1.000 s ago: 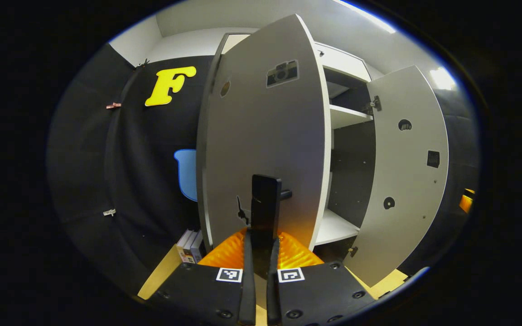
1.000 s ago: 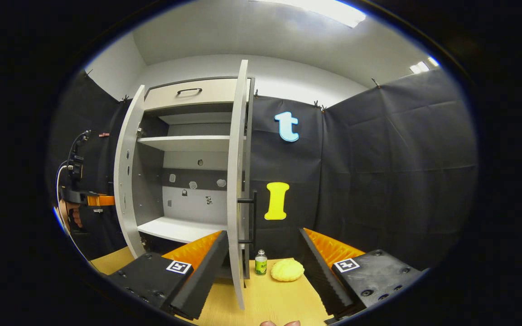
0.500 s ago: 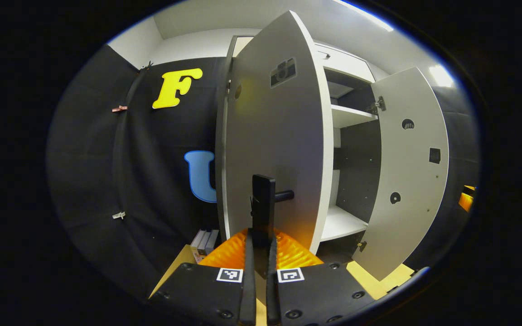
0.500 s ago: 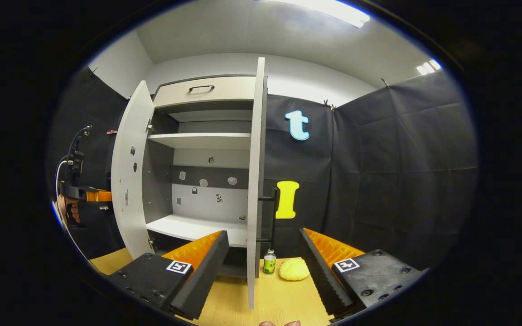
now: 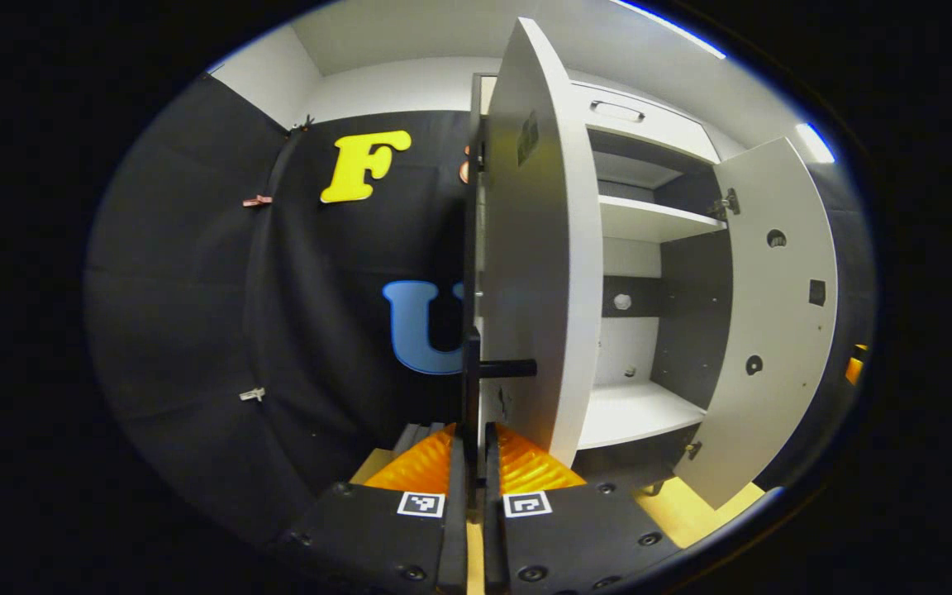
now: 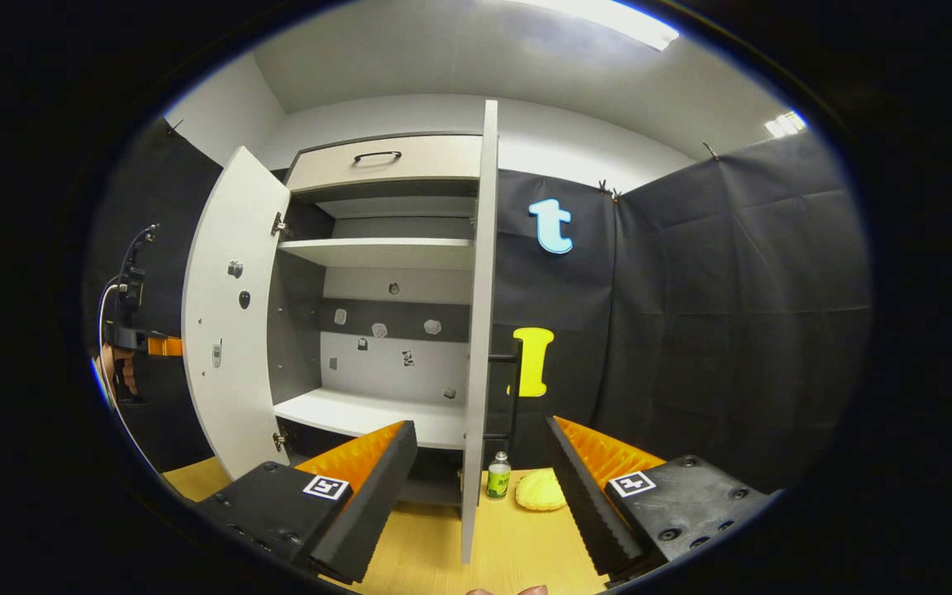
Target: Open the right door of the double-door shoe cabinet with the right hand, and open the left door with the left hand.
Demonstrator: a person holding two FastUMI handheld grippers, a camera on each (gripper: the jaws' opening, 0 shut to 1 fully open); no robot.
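left gripper (image 5: 473, 463): fingers closed on the left door's handle (image 5: 471, 388), at the bottom middle of the left gripper view; also seen far left in the right gripper view (image 6: 141, 340), with the hand (image 6: 118, 373) that held it.
right gripper (image 6: 484, 487): fingers spread wide, gripping nothing; right door's lower edge stood between them, touching neither.
left door (image 5: 538, 273): upright, long axis vertical; swung out nearly edge-on to the left gripper's camera, free edge pointing toward it. In the right gripper view (image 6: 224, 330) its inner face showed, left of the opening.
handle: dark vertical bar on the left door's outer face, with a short post running to the door.
right door (image 6: 478, 330): upright, long axis vertical; open, edge-on to the right gripper's camera. In the left gripper view (image 5: 778, 322) its inner face showed, right of the opening.
shoe cabinet (image 6: 385, 273): stood on the wooden table (image 6: 517, 545) against the booth wall; shelves bare, drawer (image 6: 385, 161) on top shut.
small bottle (image 6: 498, 479): upright on the table, just right of the right door.
yellow lump (image 6: 540, 490): just beside the bottle, farther right.
change vs 0.5 s earlier: left door had swung wider, more edge-on, more of the inside showing; left grip unchanged; right door about the same, right gripper's fingers still apart.
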